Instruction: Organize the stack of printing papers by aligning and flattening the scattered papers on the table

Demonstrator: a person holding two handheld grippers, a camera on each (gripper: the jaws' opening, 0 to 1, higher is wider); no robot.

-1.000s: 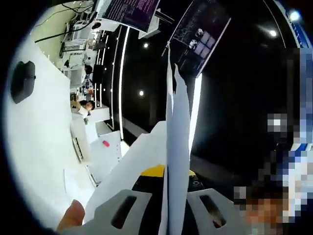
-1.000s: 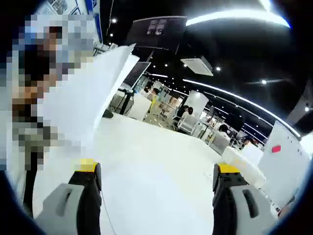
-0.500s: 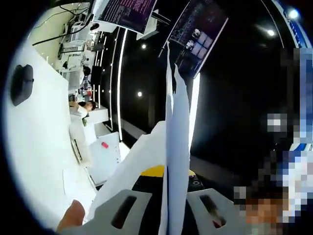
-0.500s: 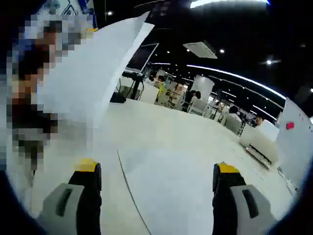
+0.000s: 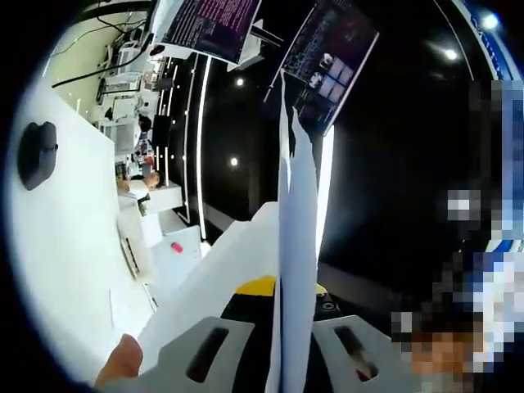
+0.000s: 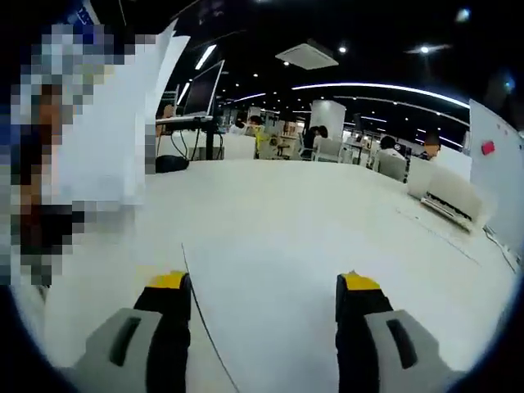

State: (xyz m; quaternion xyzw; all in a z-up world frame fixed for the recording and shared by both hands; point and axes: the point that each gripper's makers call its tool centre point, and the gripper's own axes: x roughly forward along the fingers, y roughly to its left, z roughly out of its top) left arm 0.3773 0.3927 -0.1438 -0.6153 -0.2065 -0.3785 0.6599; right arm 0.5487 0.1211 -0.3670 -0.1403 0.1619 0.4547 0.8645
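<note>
White sheets stand on edge between the jaws of the left tongs (image 5: 282,348), which are closed on the papers (image 5: 293,246) and hold them lifted, their top edges uneven, one corner poking above the rest. Held upright like that, the bundle looks ready to be tapped down on the table (image 5: 61,246) so the edges fall level, though that is my reading, not something shown. A fingertip (image 5: 119,360) shows beside the left jaw.

The right tongs (image 6: 262,303) are wide open and hold nothing; they hover low over a single sheet (image 6: 278,278) lying flat on the table, probably the next to be gathered. In the right gripper view the lifted papers rise at the left.

Further out, a dark mouse-like object (image 5: 37,153) rests on the table, well apart from the sheets. Monitors (image 5: 332,57) and seated people (image 6: 385,155) are far behind. Nothing blocks the flat sheet.
</note>
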